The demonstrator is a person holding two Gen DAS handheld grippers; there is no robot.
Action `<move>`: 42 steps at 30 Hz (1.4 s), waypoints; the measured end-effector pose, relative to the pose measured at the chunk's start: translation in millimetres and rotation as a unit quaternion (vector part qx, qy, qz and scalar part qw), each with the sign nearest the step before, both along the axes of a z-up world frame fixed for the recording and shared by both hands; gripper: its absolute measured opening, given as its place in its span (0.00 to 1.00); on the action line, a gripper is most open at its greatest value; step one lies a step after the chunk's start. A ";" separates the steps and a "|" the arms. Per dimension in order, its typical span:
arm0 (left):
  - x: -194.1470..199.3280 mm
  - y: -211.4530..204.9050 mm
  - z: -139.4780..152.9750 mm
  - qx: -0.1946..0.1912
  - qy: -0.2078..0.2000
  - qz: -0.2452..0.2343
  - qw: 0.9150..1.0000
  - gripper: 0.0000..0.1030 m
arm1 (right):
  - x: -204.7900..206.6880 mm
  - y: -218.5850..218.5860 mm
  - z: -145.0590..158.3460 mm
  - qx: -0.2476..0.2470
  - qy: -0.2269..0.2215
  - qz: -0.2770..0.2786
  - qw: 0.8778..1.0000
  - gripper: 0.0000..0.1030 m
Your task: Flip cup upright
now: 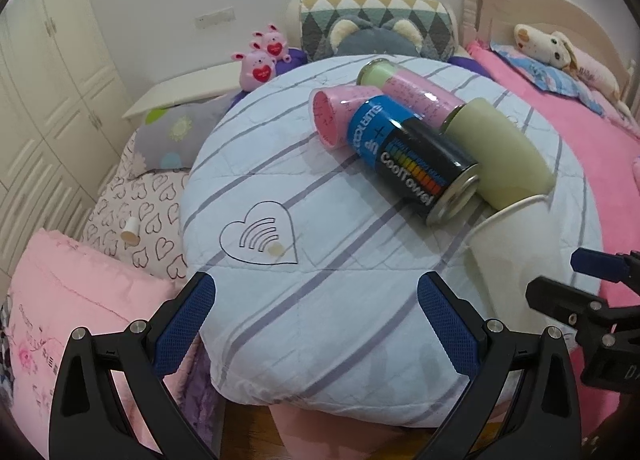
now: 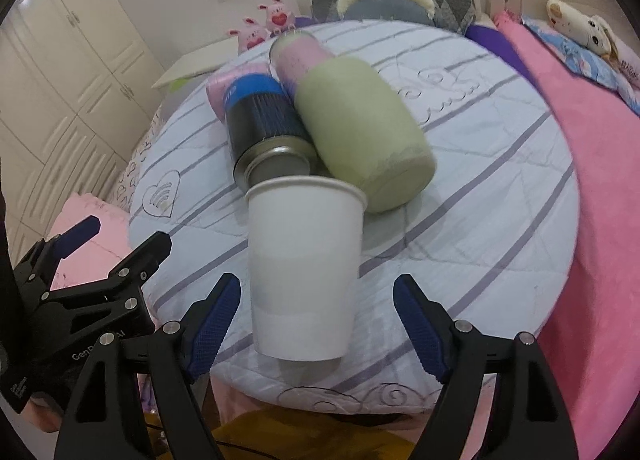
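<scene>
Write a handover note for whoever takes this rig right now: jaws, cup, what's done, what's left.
Left gripper: jaws open, holding nothing, hovering over the striped cushion.
Right gripper: jaws open on either side of the white paper cup, no contact visible.
The cup appears mouth up, wide rim on top, though its base contact with the cushion is hard to judge in the blur. Right behind it lie a black and blue can, a green cup and a pink cup, all on their sides.
Done: the white cup looks flipped.
Left: confirm it stands steady, then back the right gripper away.
</scene>
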State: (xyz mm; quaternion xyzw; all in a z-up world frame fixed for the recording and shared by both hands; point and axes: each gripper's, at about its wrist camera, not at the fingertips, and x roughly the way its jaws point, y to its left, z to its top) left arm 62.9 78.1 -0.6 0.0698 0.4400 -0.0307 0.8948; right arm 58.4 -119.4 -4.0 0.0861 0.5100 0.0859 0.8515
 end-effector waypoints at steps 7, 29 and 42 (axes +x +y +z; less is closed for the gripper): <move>-9.2 -19.9 14.0 -0.016 0.002 0.011 1.000 0.99 | -3.3 -31.3 20.5 -0.012 -0.047 -0.013 0.999 0.78; 21.7 -114.6 3.5 -0.052 0.083 0.026 0.995 0.99 | 42.0 -117.5 -0.2 -0.023 -0.048 -0.024 0.998 0.78; 42.7 -116.0 -24.4 -0.052 0.148 0.081 0.984 0.99 | 61.1 -131.8 -23.5 -0.020 -0.017 -0.002 1.000 0.78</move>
